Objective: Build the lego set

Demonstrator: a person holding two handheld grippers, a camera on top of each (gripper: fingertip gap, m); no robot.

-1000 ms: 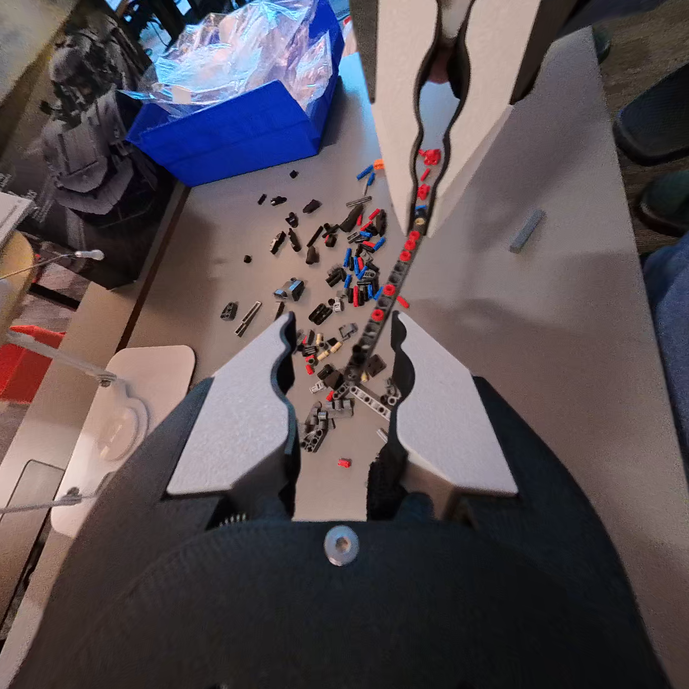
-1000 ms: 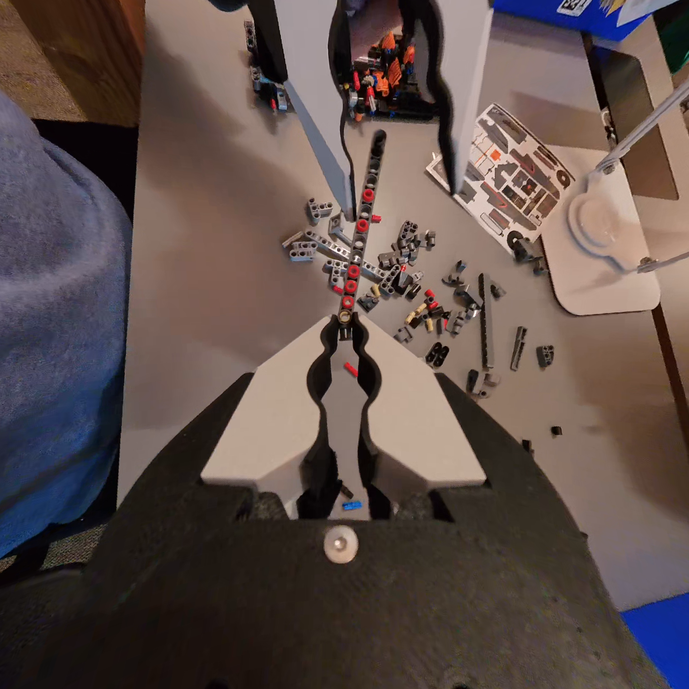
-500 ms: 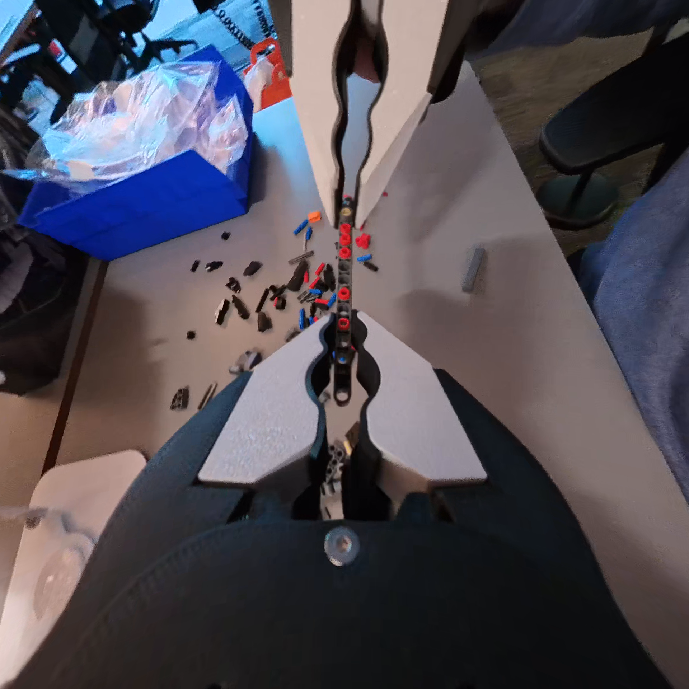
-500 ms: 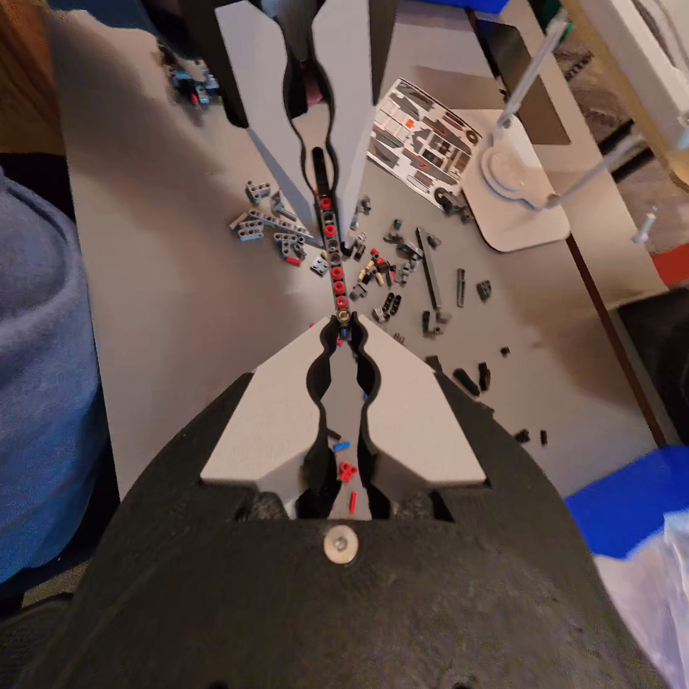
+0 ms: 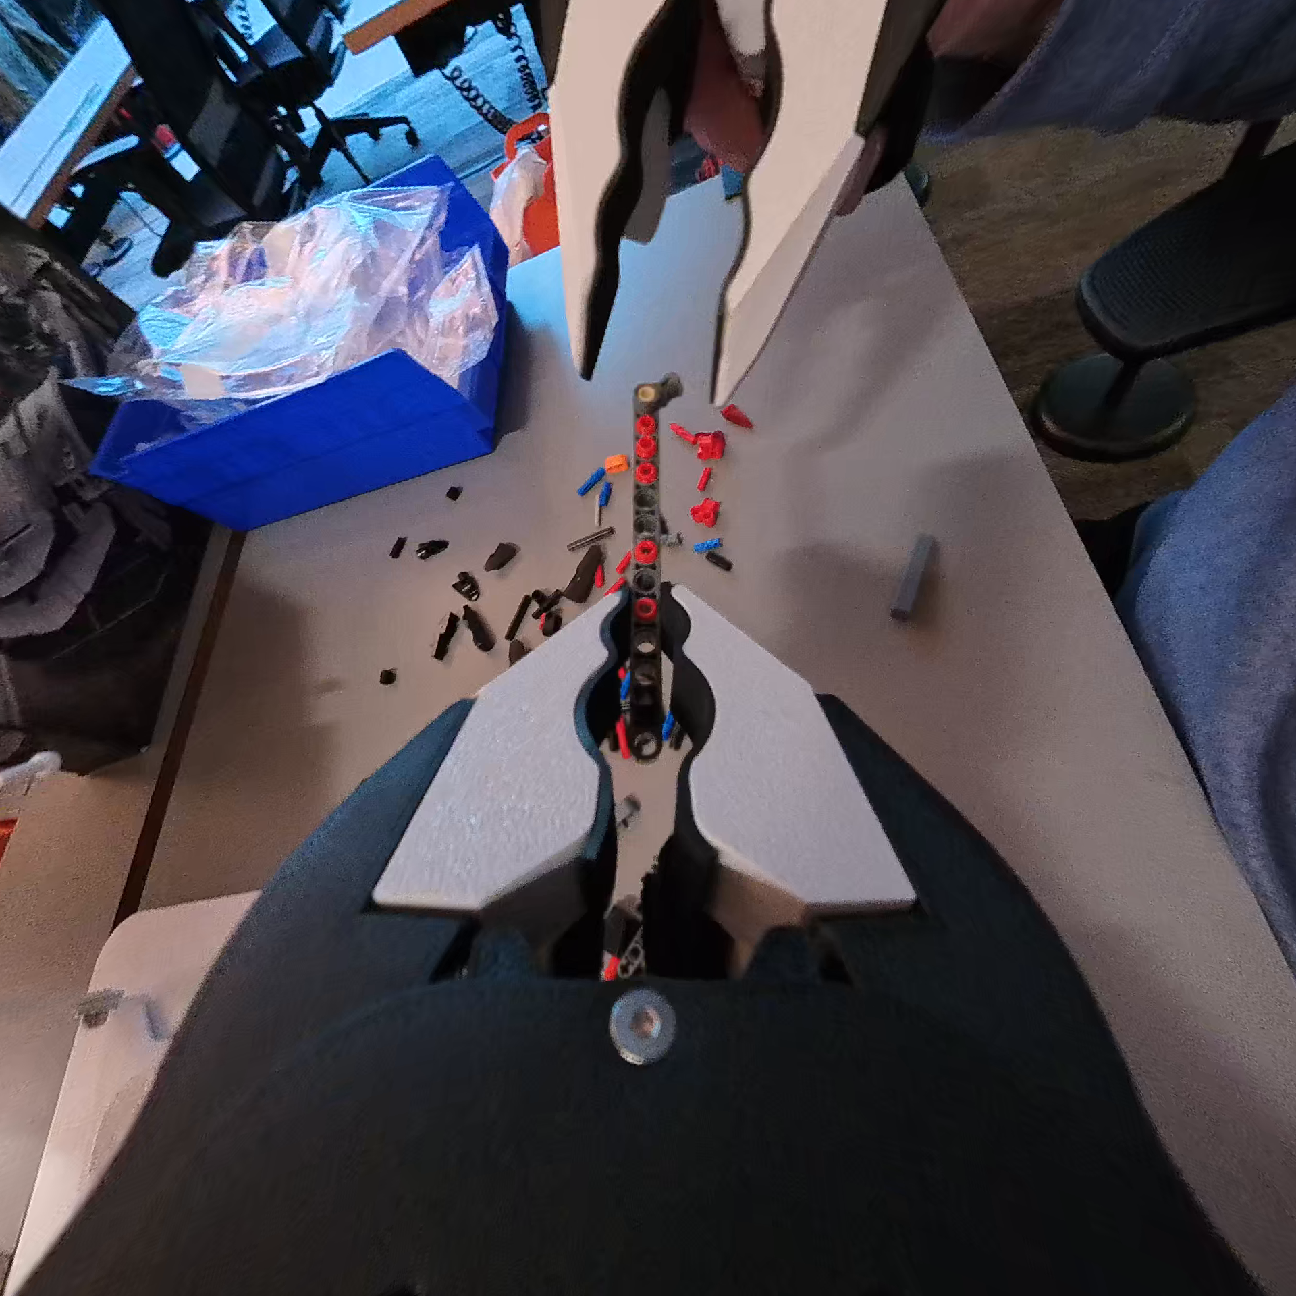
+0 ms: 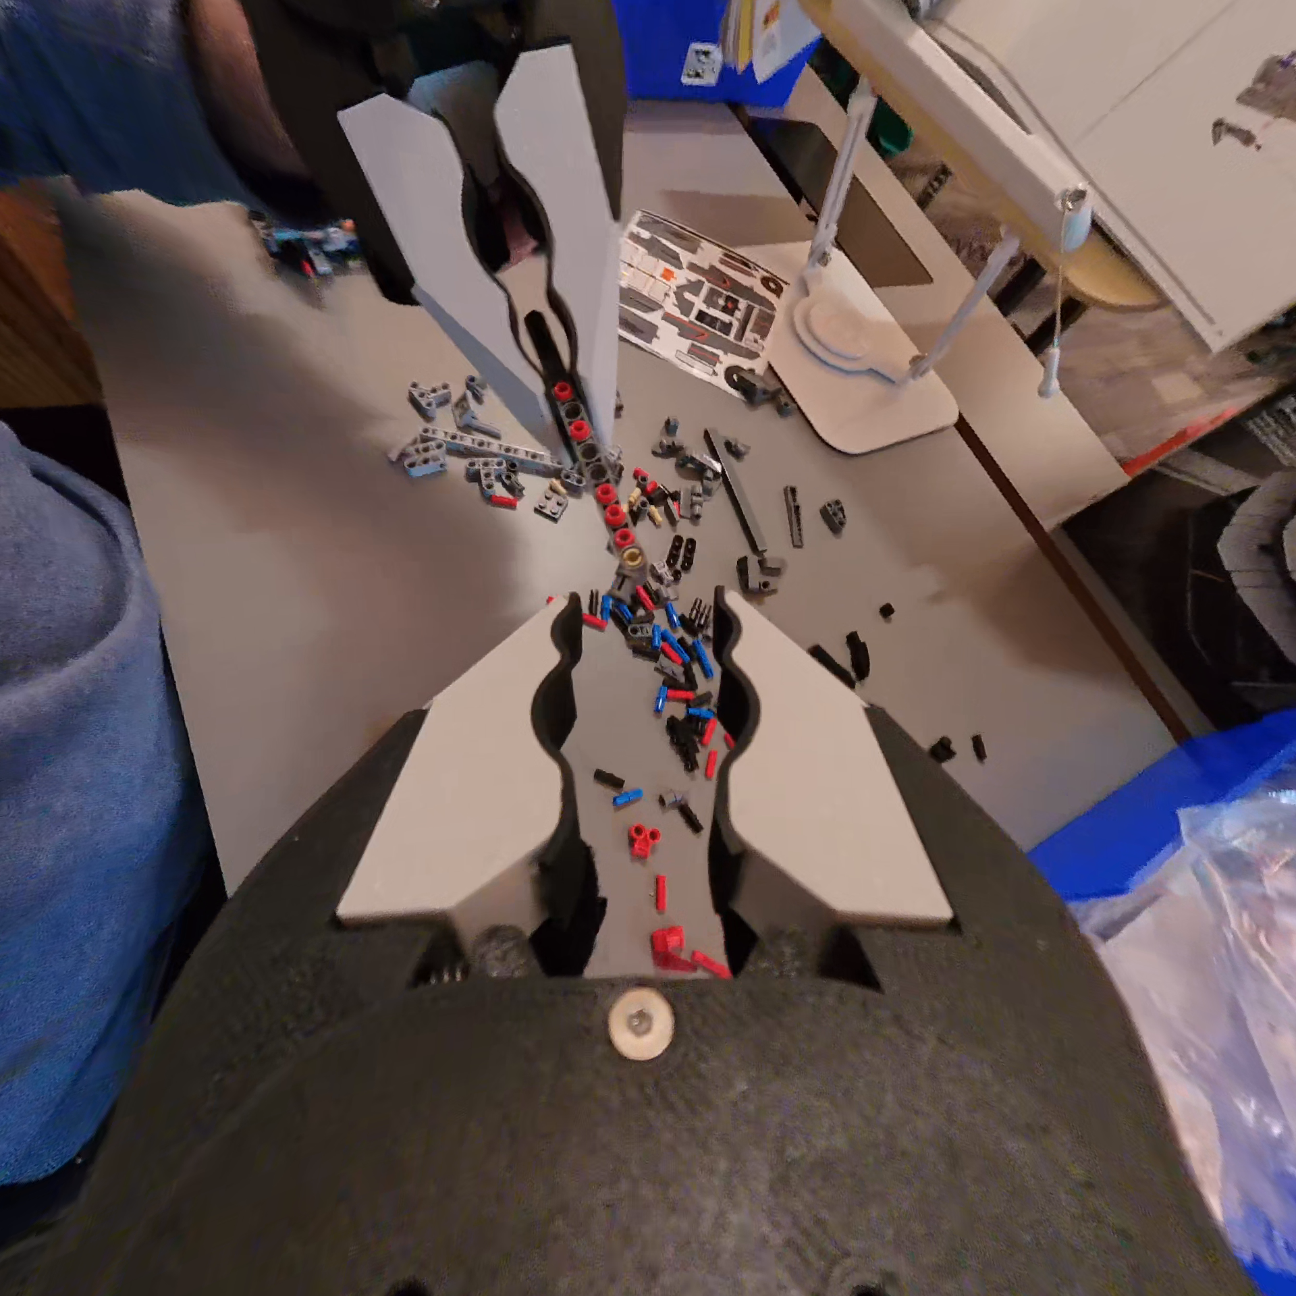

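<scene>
A long black lego beam [image 5: 646,561] with several red pins and a tan pin at its far end is held over the grey table [image 5: 912,771]. My left gripper [image 5: 649,596] is shut on its near end. My right gripper [image 5: 652,386] hangs open just beyond the far end, jaws apart and not touching it. In the right wrist view, my right gripper [image 6: 646,596] is open and empty over loose red, blue and black pins [image 6: 677,673]. The beam [image 6: 596,463] points toward it from my left gripper [image 6: 585,442].
A blue bin of plastic bags [image 5: 301,435] stands at the table's far left. A sticker sheet [image 6: 701,301] and a white lamp base [image 6: 862,372] lie beyond the pieces. Grey beams [image 6: 484,445] and a grey bar [image 5: 912,575] lie loose. A person's blue clothing [image 6: 63,631] borders the table. My hands' fingertips stand some 6 cm from each other.
My left gripper closed on the beam's near end. My right gripper let go of the far end, opened, and drew back a little. Both views swung round.
</scene>
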